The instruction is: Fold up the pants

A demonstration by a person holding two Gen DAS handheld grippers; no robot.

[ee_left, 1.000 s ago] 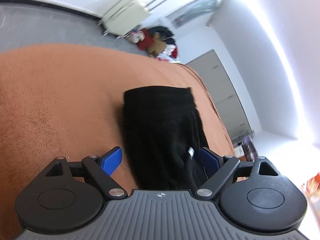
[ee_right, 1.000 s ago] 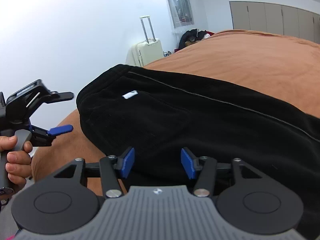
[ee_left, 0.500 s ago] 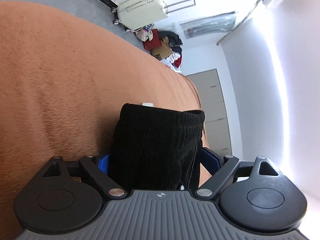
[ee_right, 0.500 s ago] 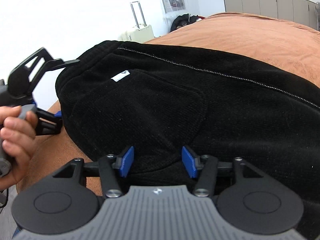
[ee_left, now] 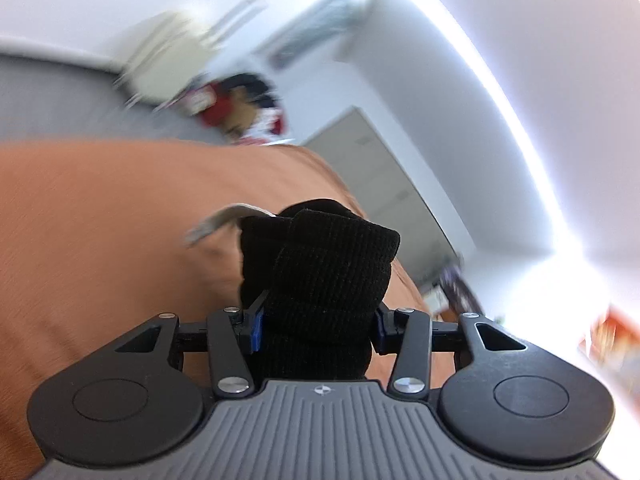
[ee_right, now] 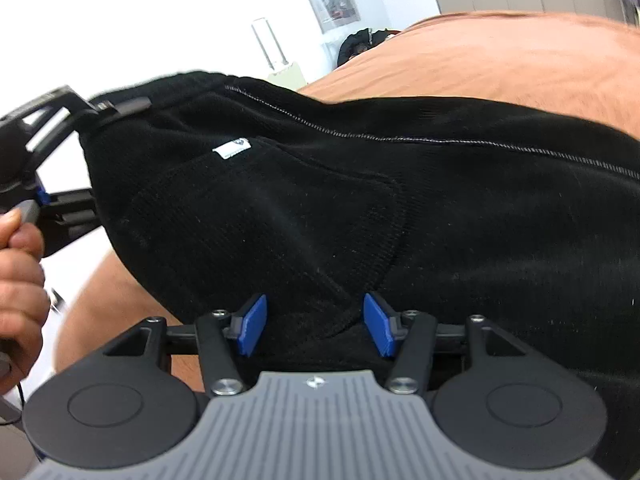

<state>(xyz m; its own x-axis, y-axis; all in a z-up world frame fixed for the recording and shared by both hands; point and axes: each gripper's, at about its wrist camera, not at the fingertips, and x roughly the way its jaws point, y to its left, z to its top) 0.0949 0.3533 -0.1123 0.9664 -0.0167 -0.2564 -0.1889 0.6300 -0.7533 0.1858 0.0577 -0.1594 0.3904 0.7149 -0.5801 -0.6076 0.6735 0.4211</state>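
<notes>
Two claws: left gripper (ee_left: 318,326) clamps pants (ee_right: 360,208); right gripper (ee_right: 314,324) gapes, straddling hem.
Risk: one-sided lift lets cloth slip, skewing fold.

There is one pair of black pants (ee_right: 360,208), one orange bed cover (ee_left: 100,216), two grippers (ee_left: 316,326) (ee_right: 312,324), one hand (ee_right: 20,280), one cream suitcase (ee_left: 168,60) and one white label (ee_right: 232,148) on the pants.

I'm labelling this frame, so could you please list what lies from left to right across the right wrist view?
Person's hand → left gripper → white label on the black pants → orange bedspread.
</notes>
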